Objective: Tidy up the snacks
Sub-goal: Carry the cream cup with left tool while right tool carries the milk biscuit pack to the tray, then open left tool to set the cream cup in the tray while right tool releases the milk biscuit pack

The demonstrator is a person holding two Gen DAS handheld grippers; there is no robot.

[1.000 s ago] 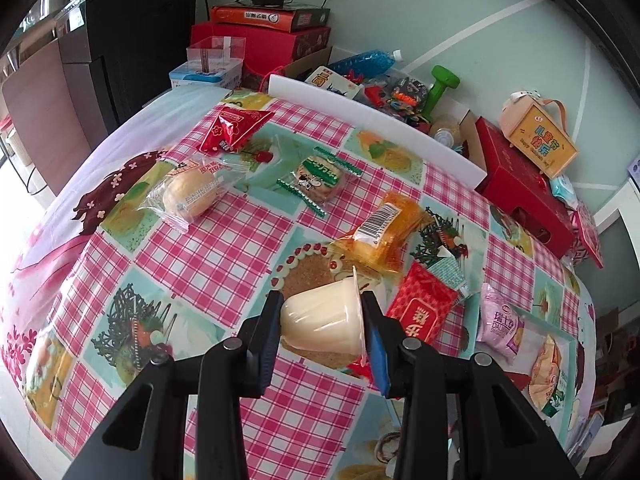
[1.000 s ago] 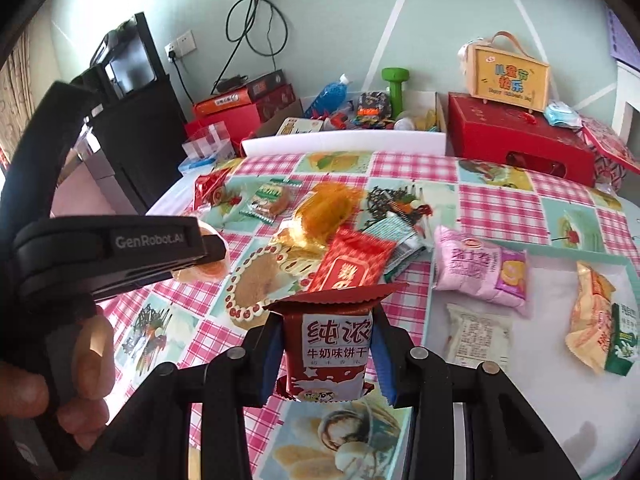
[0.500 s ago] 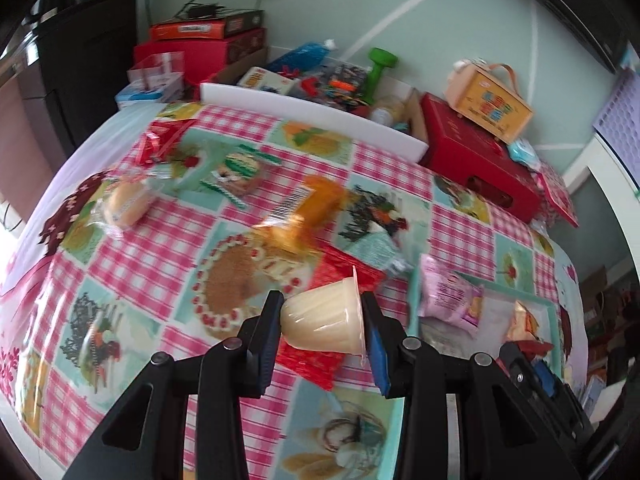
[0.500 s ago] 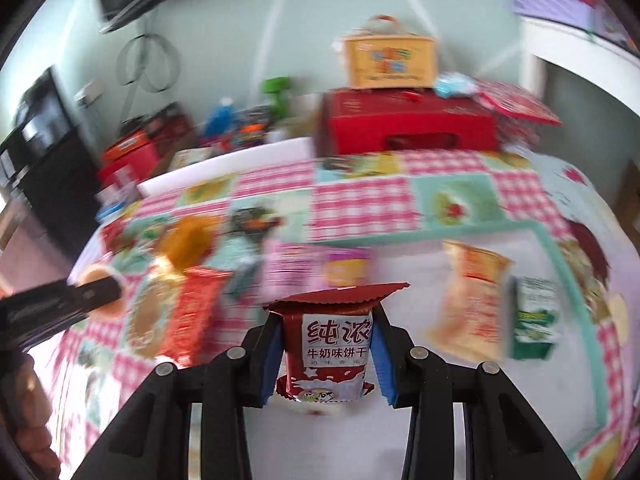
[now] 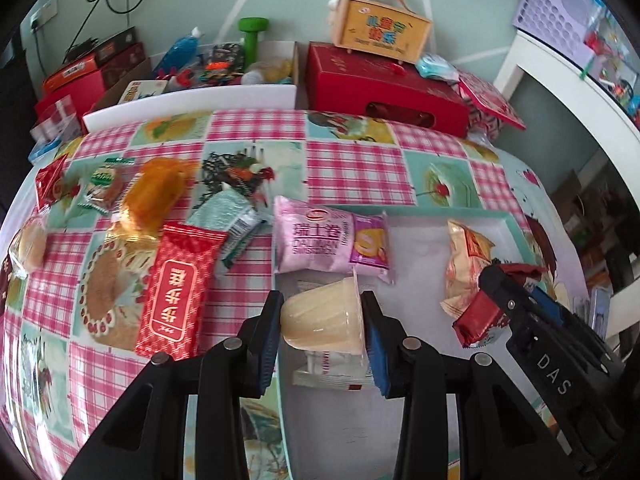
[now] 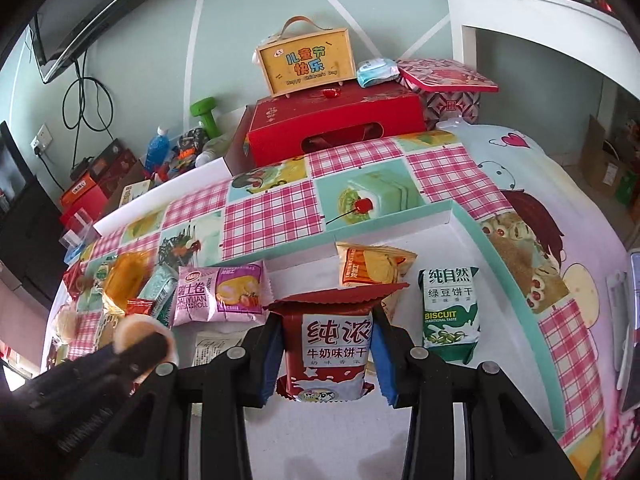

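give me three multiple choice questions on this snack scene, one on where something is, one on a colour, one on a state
1. Where does the green mung bean biscuit packet lie?
A. inside the white tray
B. on the red gift box
C. in the left gripper

2. What colour is the dumbbell behind the table?
A. blue
B. green
C. yellow

3. What is the state of the left gripper?
A. open over the tablecloth
B. shut on a pudding cup
C. shut on a red packet

Answers:
1. A, the right wrist view shows the packet flat on the tray floor, beside the milk biscuit packet held in the right gripper.
2. B, it is bright green against the wall.
3. B, the pale cup sits clamped between both fingers.
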